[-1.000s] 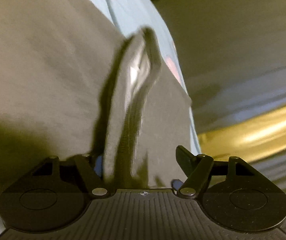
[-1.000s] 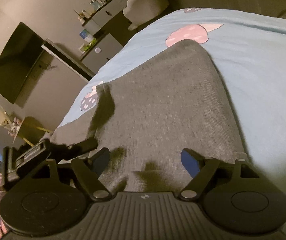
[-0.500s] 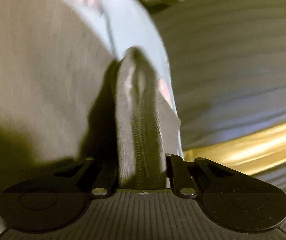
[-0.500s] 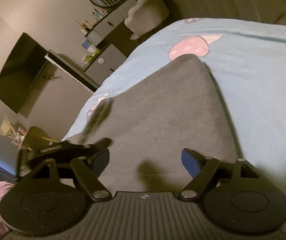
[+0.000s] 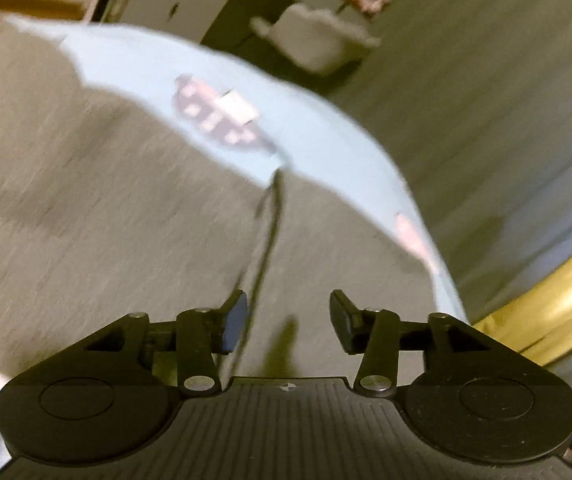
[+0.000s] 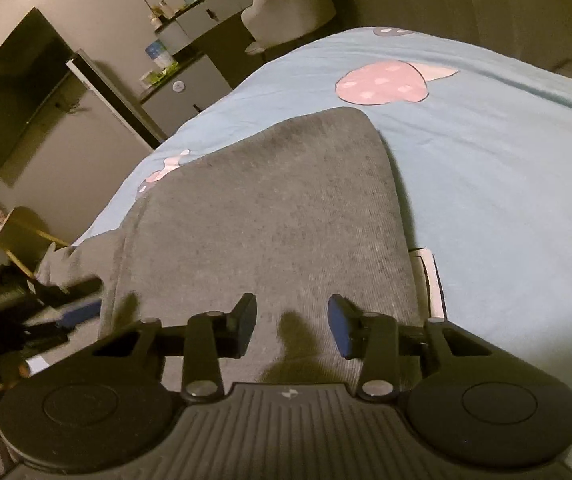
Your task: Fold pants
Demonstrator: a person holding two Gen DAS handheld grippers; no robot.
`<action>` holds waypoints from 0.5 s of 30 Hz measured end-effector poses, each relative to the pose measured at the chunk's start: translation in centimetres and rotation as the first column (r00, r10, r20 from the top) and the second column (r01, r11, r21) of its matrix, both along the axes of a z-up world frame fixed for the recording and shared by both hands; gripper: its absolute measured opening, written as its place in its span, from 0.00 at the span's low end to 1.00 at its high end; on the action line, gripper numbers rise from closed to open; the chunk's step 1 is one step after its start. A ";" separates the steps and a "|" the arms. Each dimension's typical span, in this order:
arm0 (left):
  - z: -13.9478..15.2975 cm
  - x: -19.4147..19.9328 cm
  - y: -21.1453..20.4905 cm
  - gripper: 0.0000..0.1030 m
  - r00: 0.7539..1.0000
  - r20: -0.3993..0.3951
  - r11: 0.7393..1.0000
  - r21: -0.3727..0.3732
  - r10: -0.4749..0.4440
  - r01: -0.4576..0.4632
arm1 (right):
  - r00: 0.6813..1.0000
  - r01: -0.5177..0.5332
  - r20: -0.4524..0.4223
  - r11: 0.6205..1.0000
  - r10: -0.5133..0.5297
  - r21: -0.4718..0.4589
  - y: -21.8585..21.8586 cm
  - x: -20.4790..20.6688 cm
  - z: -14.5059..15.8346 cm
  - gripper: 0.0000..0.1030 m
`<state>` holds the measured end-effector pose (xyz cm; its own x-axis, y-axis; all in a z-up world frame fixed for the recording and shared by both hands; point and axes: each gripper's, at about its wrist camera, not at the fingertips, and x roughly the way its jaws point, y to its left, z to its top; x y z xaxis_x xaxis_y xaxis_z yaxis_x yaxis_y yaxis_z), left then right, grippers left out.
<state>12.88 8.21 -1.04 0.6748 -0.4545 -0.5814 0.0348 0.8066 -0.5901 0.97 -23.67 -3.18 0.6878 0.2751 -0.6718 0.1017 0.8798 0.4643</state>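
The grey pants (image 6: 270,208) lie folded flat on the light blue bed sheet (image 6: 506,168). My right gripper (image 6: 291,330) is open and empty, hovering just above the near part of the pants. In the left wrist view the pants (image 5: 106,216) fill the left and middle, with a fold edge (image 5: 270,224) running up from between the fingers. My left gripper (image 5: 288,322) is open and holds nothing, low over the cloth. It also shows at the left edge of the right wrist view (image 6: 38,308), beside the pants' left side.
The sheet has pink mushroom prints (image 6: 382,84). A white label (image 6: 432,280) shows beside the pants' right edge. Beyond the bed stand a TV (image 6: 14,92), a cabinet (image 6: 190,88) and a grey chair (image 6: 290,12). A yellow bed edge (image 5: 546,312) lies to the right.
My left gripper was shut on a raised ridge of the pants half a second ago; it has opened and the cloth now lies flat. The right gripper stayed open and shifted slightly.
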 end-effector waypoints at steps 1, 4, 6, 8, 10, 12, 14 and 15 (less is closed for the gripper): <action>0.2 0.6 -0.9 0.57 1.000 0.019 1.000 0.006 -0.014 0.014 | 1.000 -0.001 0.001 1.000 0.001 -0.007 0.1 -0.1 -0.3 0.39; 0.1 2.3 -3.6 0.64 0.998 0.011 0.998 0.034 -0.055 0.054 | 1.000 -0.004 0.019 1.000 0.004 -0.027 0.2 -0.4 -1.3 0.38; -0.8 3.8 -4.4 0.64 0.997 -0.022 0.996 0.052 -0.075 0.077 | 0.999 0.002 0.032 1.000 -0.001 -0.024 0.2 -0.5 -1.6 0.38; -1.2 4.4 -4.8 0.60 0.997 -0.051 0.993 0.102 -0.058 0.063 | 0.999 0.000 0.039 1.000 0.001 -0.032 0.2 -0.4 -1.6 0.38; -1.7 5.1 -5.2 0.54 0.998 -0.046 0.990 0.133 -0.043 0.049 | 0.999 -0.007 0.047 0.999 0.009 -0.047 0.4 -0.5 -1.7 0.38; -1.8 5.7 -5.5 0.48 0.999 -0.047 0.986 0.165 -0.017 0.025 | 0.998 -0.015 0.054 0.997 0.019 -0.074 0.8 -0.5 -1.8 0.38; -1.6 6.4 -5.7 0.48 0.998 -0.060 0.985 0.172 -0.010 0.020 | 0.998 -0.024 0.057 0.995 0.030 -0.100 1.2 -0.4 -1.9 0.39; -1.8 5.1 -4.6 0.49 0.998 -0.063 0.985 0.171 -0.009 0.020 | 0.998 -0.026 0.059 0.994 0.033 -0.108 1.3 -0.3 -1.9 0.39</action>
